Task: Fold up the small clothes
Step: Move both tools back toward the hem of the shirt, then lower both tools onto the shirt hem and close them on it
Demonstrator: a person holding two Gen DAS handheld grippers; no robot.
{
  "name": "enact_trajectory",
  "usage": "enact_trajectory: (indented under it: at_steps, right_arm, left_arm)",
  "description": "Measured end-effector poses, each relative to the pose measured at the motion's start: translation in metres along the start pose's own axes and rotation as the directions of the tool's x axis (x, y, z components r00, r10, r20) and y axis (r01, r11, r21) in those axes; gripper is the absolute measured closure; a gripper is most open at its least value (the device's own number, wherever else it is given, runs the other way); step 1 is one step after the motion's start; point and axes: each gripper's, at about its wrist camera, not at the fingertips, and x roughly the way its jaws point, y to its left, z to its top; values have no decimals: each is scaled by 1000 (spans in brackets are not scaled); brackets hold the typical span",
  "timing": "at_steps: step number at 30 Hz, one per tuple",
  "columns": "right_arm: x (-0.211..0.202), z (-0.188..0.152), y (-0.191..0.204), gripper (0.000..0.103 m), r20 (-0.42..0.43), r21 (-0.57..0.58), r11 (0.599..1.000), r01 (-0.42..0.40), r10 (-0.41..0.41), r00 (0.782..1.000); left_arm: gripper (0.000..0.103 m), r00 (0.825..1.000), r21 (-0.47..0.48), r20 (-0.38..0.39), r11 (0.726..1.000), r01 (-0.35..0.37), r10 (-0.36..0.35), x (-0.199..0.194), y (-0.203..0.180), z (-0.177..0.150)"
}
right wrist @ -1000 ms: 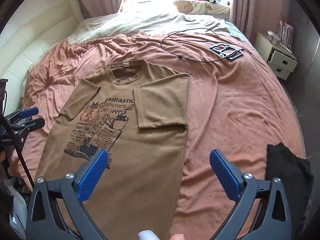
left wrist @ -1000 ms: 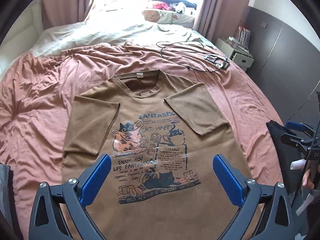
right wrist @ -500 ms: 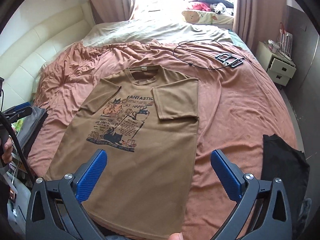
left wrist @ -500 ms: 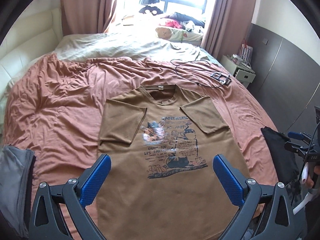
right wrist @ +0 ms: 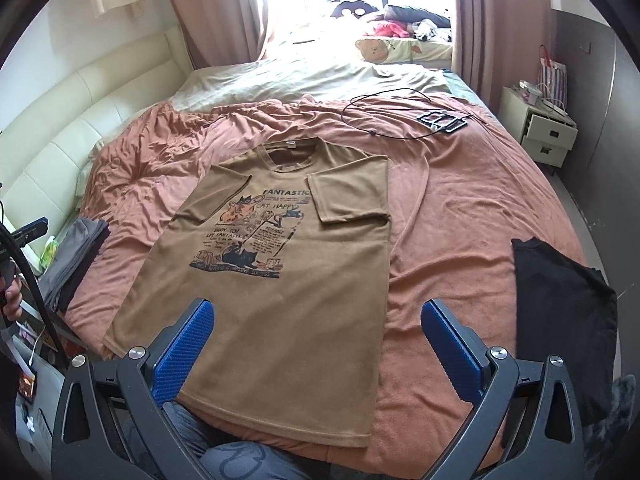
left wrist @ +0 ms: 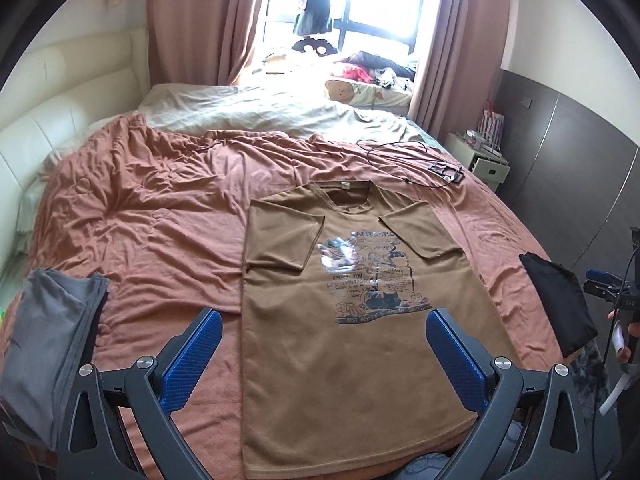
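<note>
A brown T-shirt with a cat print lies flat, face up, on the pink bedspread, both sleeves folded inward over the chest and its hem at the bed's near edge. My left gripper hangs open above the hem, holding nothing. My right gripper is open too, above the shirt's lower right part, with nothing between its blue pads. At the right edge of the left wrist view, the other gripper's tip shows beside a hand.
A folded grey garment lies at the bed's left edge and a folded black one at the right edge. A black cable and a small frame lie farther back. A white nightstand stands far right.
Both grippers have pulled back and up from the shirt, so the whole shirt and both folded piles have come into view. The shirt has not moved.
</note>
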Motion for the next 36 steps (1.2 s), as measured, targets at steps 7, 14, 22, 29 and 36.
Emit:
enact_trajectory:
  at_steps: [7, 14, 22, 29, 36]
  right_arm:
    - [-18, -29, -1, 0, 22, 29, 999, 28, -28, 999]
    - [-30, -62, -14, 2, 49, 56, 998, 11, -14, 999]
    - [-28, -99, -46, 17, 46, 150, 989, -12, 5, 999]
    - [-10, -130, -66, 28, 30, 249, 968, -43, 37, 999]
    - [22, -157, -83, 44, -4, 359, 929, -92, 100, 995]
  left_arm:
    - [2, 1000, 24, 3, 1000, 17, -17, -15, 18, -41]
    - [15, 998, -34, -13, 998, 54, -54, -19, 40, -85]
    - [26, 999, -154, -19, 988, 26, -29, -16, 70, -124]
    - [34, 999, -215, -43, 977, 13, -22, -5, 83, -154]
    - [47, 995, -261, -93, 965, -7, -18, 24, 93, -182]
